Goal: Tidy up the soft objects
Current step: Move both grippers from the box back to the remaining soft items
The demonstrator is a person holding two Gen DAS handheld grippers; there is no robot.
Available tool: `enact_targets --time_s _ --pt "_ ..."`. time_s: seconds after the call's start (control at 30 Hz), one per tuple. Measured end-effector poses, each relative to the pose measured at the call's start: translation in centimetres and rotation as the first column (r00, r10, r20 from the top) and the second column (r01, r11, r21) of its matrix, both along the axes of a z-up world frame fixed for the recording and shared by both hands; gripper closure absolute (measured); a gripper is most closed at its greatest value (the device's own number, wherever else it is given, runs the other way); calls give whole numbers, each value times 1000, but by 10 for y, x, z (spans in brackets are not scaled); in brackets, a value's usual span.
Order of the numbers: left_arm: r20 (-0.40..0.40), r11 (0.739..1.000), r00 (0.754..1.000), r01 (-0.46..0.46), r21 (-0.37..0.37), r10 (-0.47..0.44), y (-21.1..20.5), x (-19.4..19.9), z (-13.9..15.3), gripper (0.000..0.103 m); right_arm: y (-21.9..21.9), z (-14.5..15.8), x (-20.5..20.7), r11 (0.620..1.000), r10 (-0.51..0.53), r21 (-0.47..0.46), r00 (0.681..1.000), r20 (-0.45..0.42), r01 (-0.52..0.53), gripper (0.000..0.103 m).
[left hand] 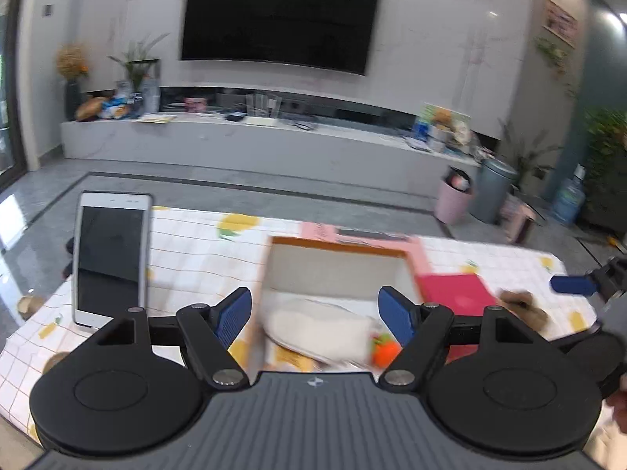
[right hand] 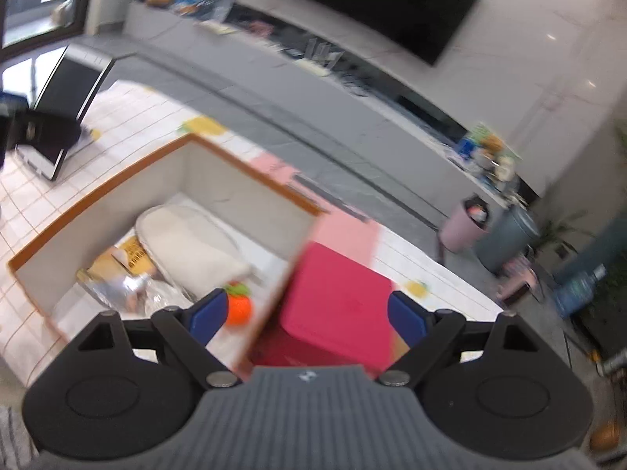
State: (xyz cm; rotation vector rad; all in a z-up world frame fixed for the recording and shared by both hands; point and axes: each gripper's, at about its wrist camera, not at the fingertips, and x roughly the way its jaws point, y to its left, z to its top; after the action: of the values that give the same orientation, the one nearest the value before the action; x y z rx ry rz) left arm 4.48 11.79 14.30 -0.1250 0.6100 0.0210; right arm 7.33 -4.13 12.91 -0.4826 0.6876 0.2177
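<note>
Nearest the left wrist lens: left gripper (left hand: pixel 315 315), blue pads spread wide, nothing between them, hovering just above the near edge of the open box (left hand: pixel 333 248). Inside the box, close to that near edge: white soft pouch (left hand: pixel 321 327) lying flat, small orange plush toy (left hand: pixel 386 352) just right of it, yellow packet (left hand: pixel 294 358) partly under the pouch. Touching the right wall of the box, or so close that contact cannot be told: red box (left hand: pixel 456 293). Behind the box: pink lid (left hand: pixel 325 231) lying flat on the checked tablecloth (left hand: pixel 188 243). Left of the box, well apart: white phone (left hand: pixel 111 256) propped upright. Right of the box, beyond the red box: blurred brown object (left hand: pixel 521 305), kind not clear, and one blue pad of the other tool at the frame edge.

Nearest the right wrist lens: right gripper (right hand: pixel 307 315), jaws likewise wide apart and holding nothing, straddling the right wall of the box (right hand: pixel 117 180) from above, one pad over the interior, the other over the red box (right hand: pixel 339 303). Within the box: pouch (right hand: pixel 188 243) near the middle, orange toy (right hand: pixel 239 305) at the near right corner, crinkled clear wrapper (right hand: pixel 129 286) left of the toy, yellow packet (right hand: pixel 133 254) beside the pouch. Much motion blur in this view.
</note>
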Motion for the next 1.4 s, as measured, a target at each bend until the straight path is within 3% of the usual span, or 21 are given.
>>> enact_targets --time_s 0.17,0.37,0.57,0.73,0.9,1.1,1.23,1.33,1.4 --pt "-66 1000 998 15 6 -14 -33 -23 17 16 -64 39 -59 988 -136 77 990 47 132 16" --pt "-84 997 994 73 -7 -73 -72 -47 34 16 -138 67 -118 961 -241 161 967 79 226 14" --pt "-55 991 990 134 5 -133 -121 -47 46 16 -200 65 -139 922 -354 197 933 72 334 14" --pt "-101 970 965 236 -57 -241 -168 -14 59 16 -232 59 -134 904 -391 203 920 35 377 14" --pt "-131 943 934 329 -40 -332 -222 46 57 16 -261 45 -90 867 -443 240 896 -28 436 7" --pt "-151 907 895 412 -82 -420 -259 128 24 16 -277 -14 13 822 -489 242 857 -162 515 7" --pt "-188 897 877 423 -132 -441 -264 175 4 19 -281 -59 95 828 -467 204 844 -264 522 12" --pt "-189 872 851 482 -85 -489 -269 195 6 19 -280 -68 135 844 -444 154 831 -335 513 16" --pt "-176 889 872 454 -61 -457 -273 202 5 18 -277 -63 149 833 -472 141 820 -325 535 15"
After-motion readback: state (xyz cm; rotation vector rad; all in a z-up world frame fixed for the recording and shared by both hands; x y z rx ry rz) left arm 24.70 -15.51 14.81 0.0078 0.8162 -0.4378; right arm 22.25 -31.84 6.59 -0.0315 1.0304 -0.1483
